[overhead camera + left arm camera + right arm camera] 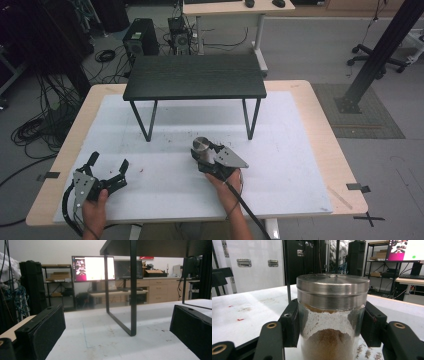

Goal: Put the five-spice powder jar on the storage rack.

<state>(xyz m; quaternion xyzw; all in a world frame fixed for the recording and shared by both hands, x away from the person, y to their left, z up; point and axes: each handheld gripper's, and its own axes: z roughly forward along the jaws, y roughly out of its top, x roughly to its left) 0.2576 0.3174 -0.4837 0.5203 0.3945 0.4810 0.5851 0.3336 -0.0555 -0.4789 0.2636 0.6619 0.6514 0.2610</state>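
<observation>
jar on mat, before small table, right of left gripper

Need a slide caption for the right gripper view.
Right gripper shut on a steel-lidded jar of brown powder, standing on the white table.

High view overhead, facing forward-down; gripper views near table level; small black table shared.
</observation>
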